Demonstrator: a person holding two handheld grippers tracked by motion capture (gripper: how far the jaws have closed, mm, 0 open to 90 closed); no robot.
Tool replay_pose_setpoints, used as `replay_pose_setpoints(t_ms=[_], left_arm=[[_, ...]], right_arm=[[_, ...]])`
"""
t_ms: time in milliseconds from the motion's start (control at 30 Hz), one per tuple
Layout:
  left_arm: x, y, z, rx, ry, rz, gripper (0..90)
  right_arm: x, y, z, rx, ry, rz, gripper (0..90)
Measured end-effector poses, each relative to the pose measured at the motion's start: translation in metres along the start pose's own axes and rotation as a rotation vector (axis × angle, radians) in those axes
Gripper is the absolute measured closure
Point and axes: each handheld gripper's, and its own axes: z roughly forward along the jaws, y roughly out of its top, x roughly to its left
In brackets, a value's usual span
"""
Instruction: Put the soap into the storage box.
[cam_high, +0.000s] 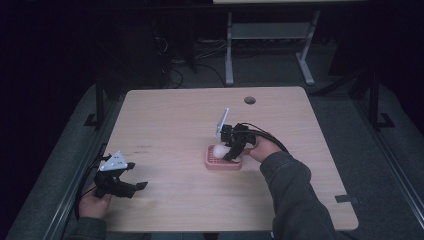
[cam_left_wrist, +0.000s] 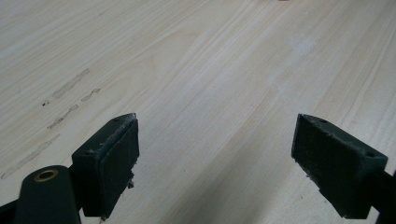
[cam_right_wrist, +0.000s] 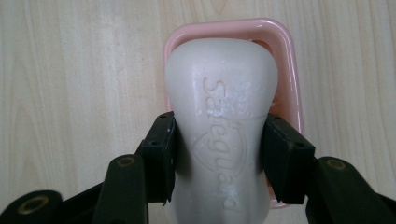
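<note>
white soap bar pinched over pink dish, other tongs idle.

right gripper near table centre, jaws clamped on the waist of a white moulded soap bar embossed "safeguard", held directly above a pink rectangular plastic soap dish resting on the pale wooden table; contact between bar and dish unclear. left gripper at 8 o'clock near the table edge, jaws spread wide over bare wood, gripping nothing.

bare table all round, soap dish mid-right
</note>
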Motion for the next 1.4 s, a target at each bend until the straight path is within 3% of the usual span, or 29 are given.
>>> replay_pose_setpoints(t_ms=[467, 1400], left_arm=[[0.0, 0.0, 0.0, -0.002, 0.001, 0.0, 14.9], [0.0, 0.0, 0.0, -0.001, 0.0, 0.001, 14.9]], right_arm=[[-0.005, 0.007, 0.015, 0.019, 0.001, 0.005, 49.3], [-0.008, 0.012, 0.025, 0.03, -0.015, 0.001, 49.2]])
